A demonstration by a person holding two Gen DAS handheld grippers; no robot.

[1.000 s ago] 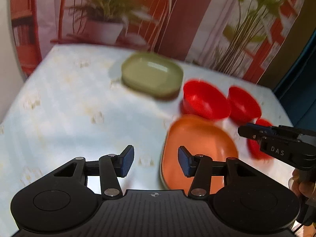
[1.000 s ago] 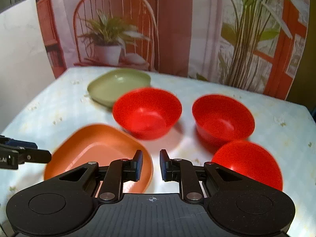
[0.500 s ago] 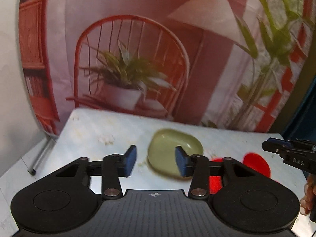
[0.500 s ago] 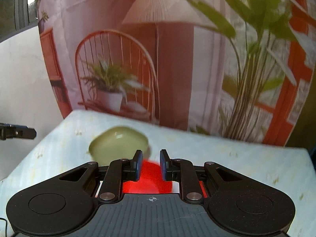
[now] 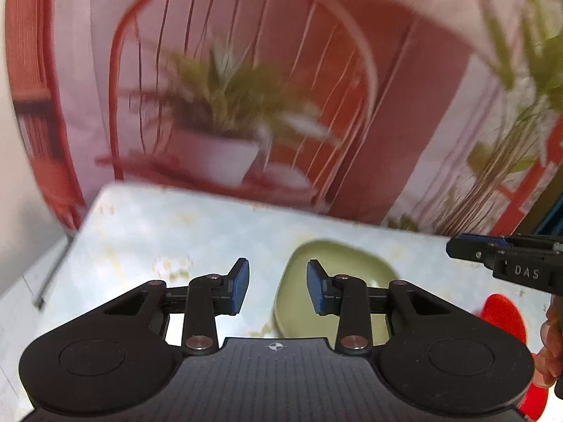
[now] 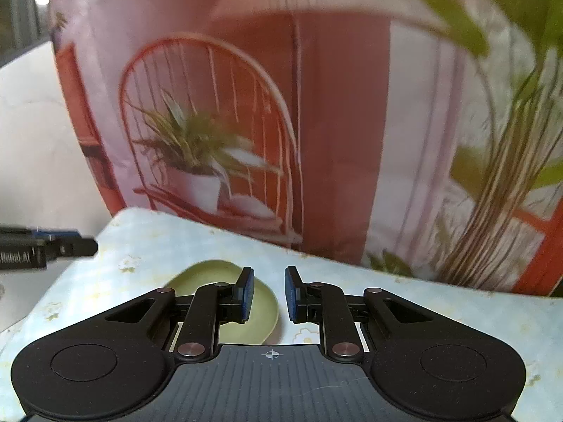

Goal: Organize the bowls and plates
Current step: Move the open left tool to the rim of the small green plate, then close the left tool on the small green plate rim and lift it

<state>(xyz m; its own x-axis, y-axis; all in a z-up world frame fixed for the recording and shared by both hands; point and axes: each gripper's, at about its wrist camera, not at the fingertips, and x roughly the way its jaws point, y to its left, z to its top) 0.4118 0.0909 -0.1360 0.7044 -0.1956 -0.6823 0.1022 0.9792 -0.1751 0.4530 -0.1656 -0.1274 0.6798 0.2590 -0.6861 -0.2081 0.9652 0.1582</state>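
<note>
A pale green plate lies on the light tablecloth, beyond and partly behind my left gripper's right finger. My left gripper is open and empty, raised above the table. The green plate also shows in the right wrist view, under my right gripper's left finger. My right gripper is open with a narrow gap and empty, also raised. A red bowl peeks in at the right of the left wrist view. The right gripper's tip juts in there; the left gripper's tip shows at the left of the right wrist view.
The table has a pale floral cloth; its far edge meets a printed backdrop of a red chair and plants. A white wall stands to the left. The other red bowls and the orange plate are out of view.
Both grippers have tilted up and pulled back, so the orange plate and most red bowls dropped out of view. The green plate now sits low between the fingers. The right jaws have opened slightly.
</note>
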